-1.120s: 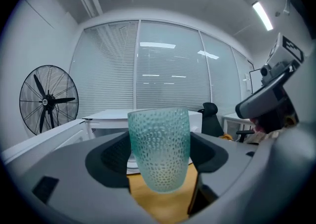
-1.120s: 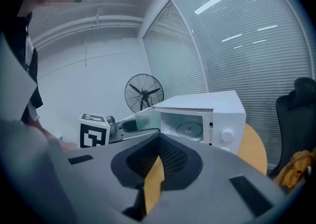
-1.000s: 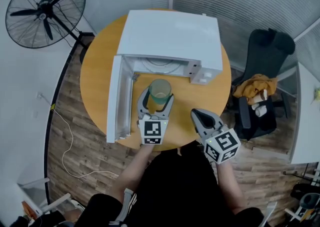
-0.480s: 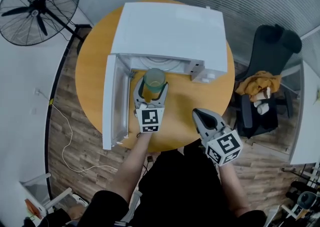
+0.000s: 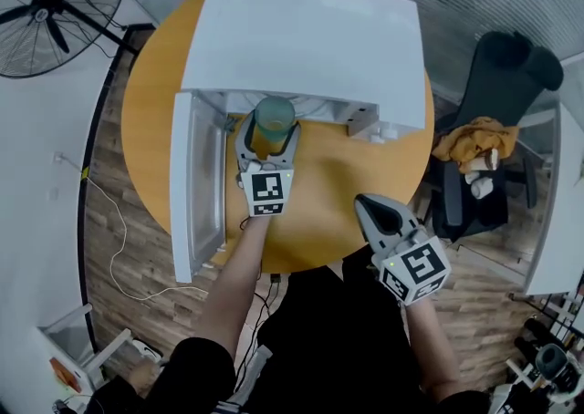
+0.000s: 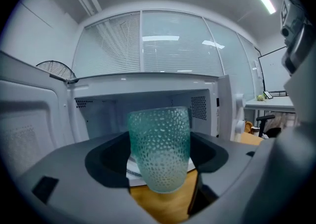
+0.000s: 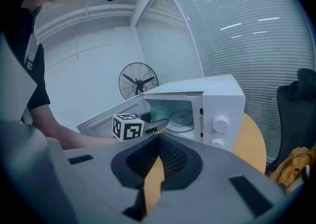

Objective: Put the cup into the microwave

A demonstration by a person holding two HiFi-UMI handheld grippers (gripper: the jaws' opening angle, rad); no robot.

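Observation:
A green dimpled glass cup is held upright between the jaws of my left gripper, which is shut on it right at the mouth of the white microwave. The microwave door stands swung open to the left. Inside the cavity a glass turntable shows. The cup hangs just before the opening in the right gripper view. My right gripper hovers over the round wooden table near its front edge, shut with nothing in it.
A standing fan is on the floor at the left. A black office chair with an orange cloth stands to the right. The microwave knobs are on its right panel.
My left gripper has carried the cup forward from the table's middle up to the microwave opening. The right gripper has stayed about where it was.

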